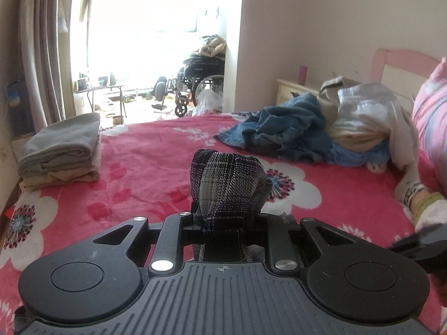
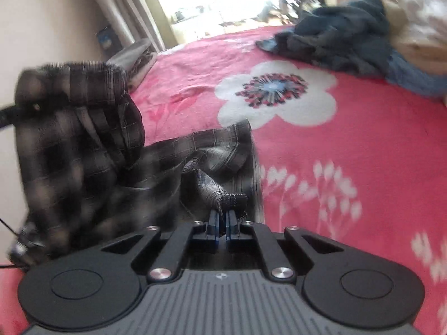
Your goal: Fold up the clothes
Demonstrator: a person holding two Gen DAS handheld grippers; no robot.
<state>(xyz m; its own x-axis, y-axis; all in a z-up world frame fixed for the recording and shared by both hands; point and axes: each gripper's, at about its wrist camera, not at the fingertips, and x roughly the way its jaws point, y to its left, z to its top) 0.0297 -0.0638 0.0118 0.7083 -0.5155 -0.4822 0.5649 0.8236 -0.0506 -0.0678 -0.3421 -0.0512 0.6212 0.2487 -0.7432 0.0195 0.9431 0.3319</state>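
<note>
A dark plaid garment [image 2: 83,145] hangs between both grippers above the pink flowered bed [image 2: 349,145]. My left gripper [image 1: 226,220] is shut on a bunched fold of the plaid garment [image 1: 226,184], which hides its fingertips. My right gripper [image 2: 222,217] is shut on another edge of the same cloth, its blue pads pressed together. The left gripper's tip shows at the left of the right wrist view [image 2: 16,111], holding the cloth up. The right wrist view is motion-blurred.
A folded grey and beige stack [image 1: 61,150] sits at the bed's far left corner. A pile of unfolded clothes [image 1: 321,128], blue denim and white, lies at the far right near a pink pillow [image 1: 430,122]. A nightstand [image 1: 296,89] and wheelchair [image 1: 201,83] stand beyond the bed.
</note>
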